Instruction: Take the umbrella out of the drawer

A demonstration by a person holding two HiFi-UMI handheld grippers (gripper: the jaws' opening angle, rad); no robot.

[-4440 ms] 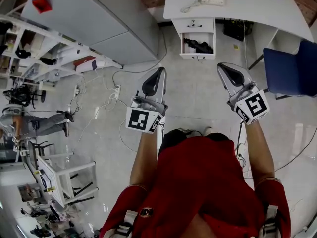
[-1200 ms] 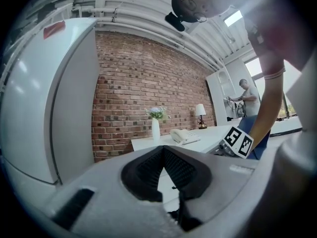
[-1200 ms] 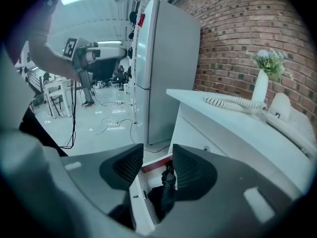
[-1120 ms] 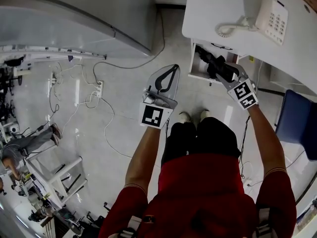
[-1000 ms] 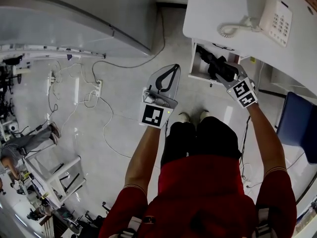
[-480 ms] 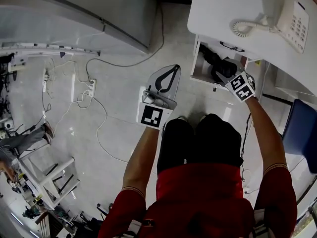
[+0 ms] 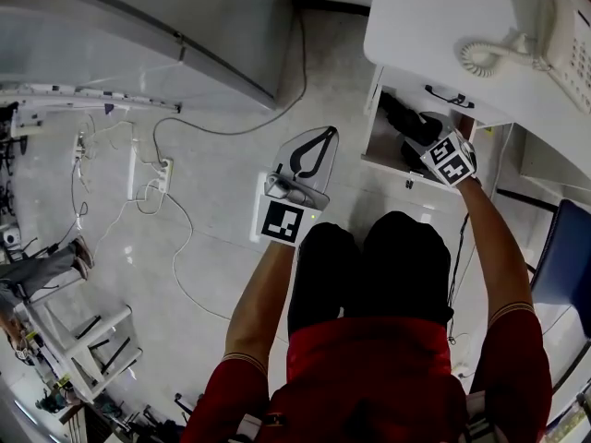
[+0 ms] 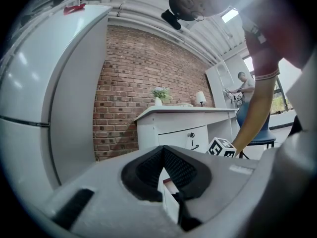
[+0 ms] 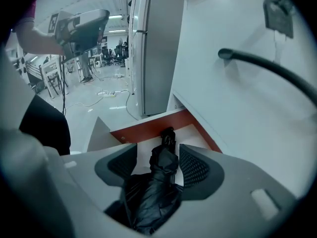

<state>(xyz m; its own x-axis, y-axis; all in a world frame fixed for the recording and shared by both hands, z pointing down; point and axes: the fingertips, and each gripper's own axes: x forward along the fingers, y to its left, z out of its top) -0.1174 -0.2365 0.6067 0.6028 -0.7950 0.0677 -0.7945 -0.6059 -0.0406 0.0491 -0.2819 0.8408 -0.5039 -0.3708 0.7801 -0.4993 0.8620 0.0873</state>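
Note:
The black folded umbrella [image 7: 406, 123] lies in the open white drawer [image 7: 392, 164] under the desk. My right gripper [image 7: 429, 146] reaches down into that drawer. In the right gripper view its jaws are opening and stand either side of the umbrella [image 9: 158, 182], which lies between the pads [image 9: 194, 168]; a strip of drawer floor shows beside the left pad. My left gripper [image 7: 325, 135] hangs level over the floor left of the drawer, shut, with nothing in it. In the left gripper view, past the left gripper [image 8: 163, 150], the drawer front and the right gripper's marker cube [image 8: 222, 148] show.
A white desk [image 7: 434, 17] bears a telephone [image 7: 554, 35]; a closed drawer with a black handle [image 7: 448, 97] sits above the open one. A grey refrigerator [image 7: 138, 17] stands at left, cables and a power strip [image 7: 162, 169] lie on the floor, and a blue chair [image 7: 568, 266] is at right.
Both grippers have sunk as the person crouched at the desk. The right gripper has gone down into the drawer and now straddles the umbrella. The left gripper stayed shut.

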